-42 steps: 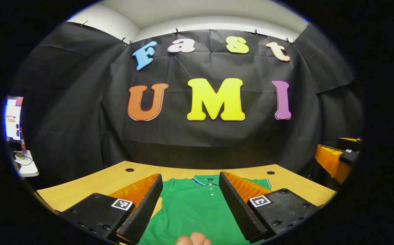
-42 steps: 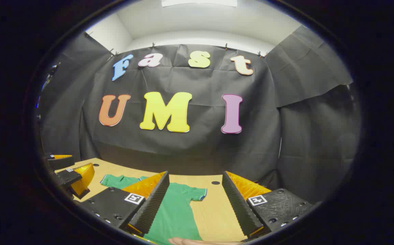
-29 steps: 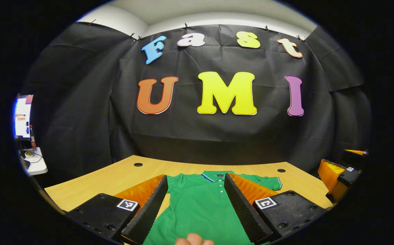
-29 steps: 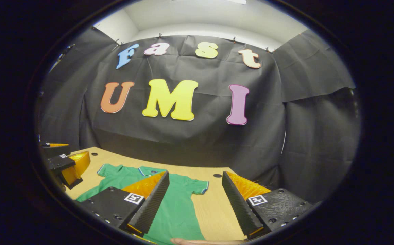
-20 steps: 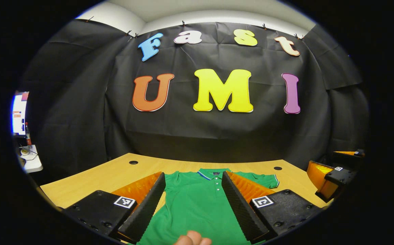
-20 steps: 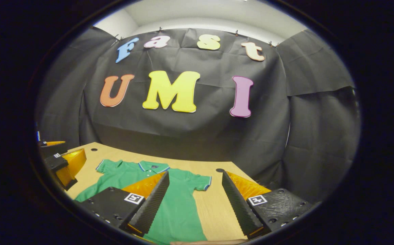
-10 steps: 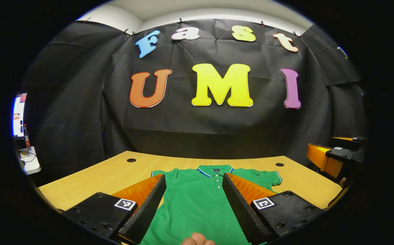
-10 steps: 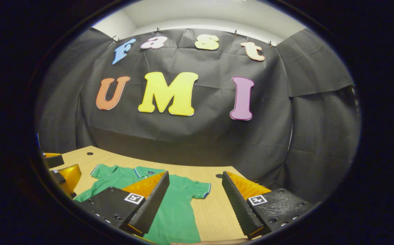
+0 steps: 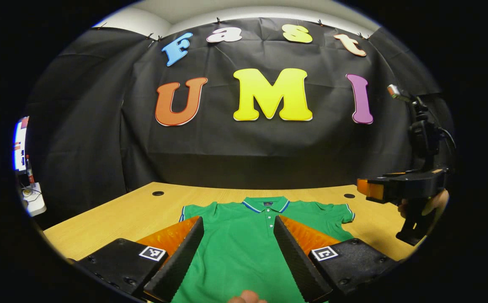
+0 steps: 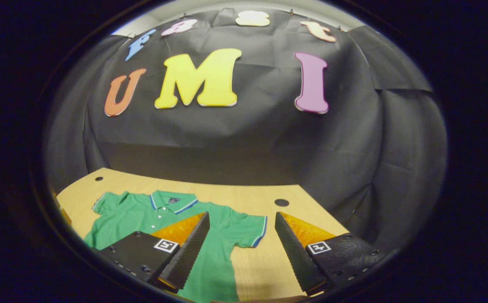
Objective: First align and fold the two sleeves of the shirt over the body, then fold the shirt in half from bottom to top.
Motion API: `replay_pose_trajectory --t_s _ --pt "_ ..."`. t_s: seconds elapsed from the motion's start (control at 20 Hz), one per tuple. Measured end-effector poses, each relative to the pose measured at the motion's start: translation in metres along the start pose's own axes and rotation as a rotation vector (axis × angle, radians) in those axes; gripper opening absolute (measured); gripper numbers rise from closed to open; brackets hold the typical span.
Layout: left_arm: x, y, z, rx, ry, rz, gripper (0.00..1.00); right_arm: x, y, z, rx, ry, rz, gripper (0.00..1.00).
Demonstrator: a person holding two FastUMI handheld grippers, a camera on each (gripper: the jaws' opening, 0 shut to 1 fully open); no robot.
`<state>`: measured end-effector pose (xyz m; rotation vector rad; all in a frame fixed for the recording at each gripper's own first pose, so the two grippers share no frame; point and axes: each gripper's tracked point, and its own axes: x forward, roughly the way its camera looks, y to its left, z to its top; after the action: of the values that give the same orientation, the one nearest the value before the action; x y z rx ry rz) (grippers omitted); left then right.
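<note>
Your green shirt [image 9: 244, 235] lies flat and face up on the wooden table [image 9: 113, 214]; the collar [image 9: 265, 205] points away from you, toward the booth wall, so the long axis of the shirt runs from you to the wall; both sleeves are spread out to the sides, not yet folded over the body.

Your left gripper [image 9: 235, 256] has its jaws wide apart and holds nothing; it hovers above the lower middle of the shirt body, with the button placket seen between the fingers — so it looks along the axis of the shirt, not toward a sleeve. The left sleeve [image 9: 191, 211] lies to the far left of its left finger, near the shoulder.

Your right gripper [image 10: 237, 256] is also spread and empty; in the right gripper view it stands over the right edge of the shirt and the bare table beside it; the right sleeve [image 10: 250, 230] lies just ahead, between the two fingers and a little to the left. In the left gripper view you see this gripper [image 9: 370, 189] raised above the right side of the table, with your hand [image 9: 431, 204] on its handle.

I judge that the first step — the folding of the sleeves — is not yet begun; the right gripper is the nearer one to its sleeve, and it needs only to go forward and down to the cuff; the left gripper must move to the left and forward before it can take the other sleeve.
</note>
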<state>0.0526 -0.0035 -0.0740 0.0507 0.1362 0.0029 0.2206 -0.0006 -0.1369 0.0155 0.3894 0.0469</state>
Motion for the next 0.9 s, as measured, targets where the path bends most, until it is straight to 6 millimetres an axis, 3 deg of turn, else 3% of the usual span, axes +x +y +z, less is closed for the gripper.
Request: replay_pose_trajectory --t_s 0.15,0.3,0.5,0.6,0.75,0.9 --pt "0.007 0.003 -0.01 0.006 0.029 0.012 1.0 0.056 -0.011 -0.033 0.07 0.184 0.007 0.95" --pt "0.011 0.004 -0.017 0.008 0.049 0.016 1.0 0.088 -0.033 -0.058 0.133 0.303 -0.043 0.95" --pt "0.014 0.004 -0.021 0.005 0.06 0.013 1.0 0.098 -0.028 -0.089 0.217 0.443 -0.036 0.86" --pt "0.015 0.003 -0.025 0.0 0.074 0.01 1.0 0.103 -0.023 -0.098 0.23 0.472 -0.041 0.9" --pt "0.015 0.001 -0.029 -0.001 0.09 0.006 1.0 0.115 -0.021 -0.105 0.21 0.487 -0.082 0.77" --pt "0.015 0.001 -0.029 0.0 0.088 0.004 1.0 0.12 -0.024 -0.1 0.202 0.502 -0.094 0.51"
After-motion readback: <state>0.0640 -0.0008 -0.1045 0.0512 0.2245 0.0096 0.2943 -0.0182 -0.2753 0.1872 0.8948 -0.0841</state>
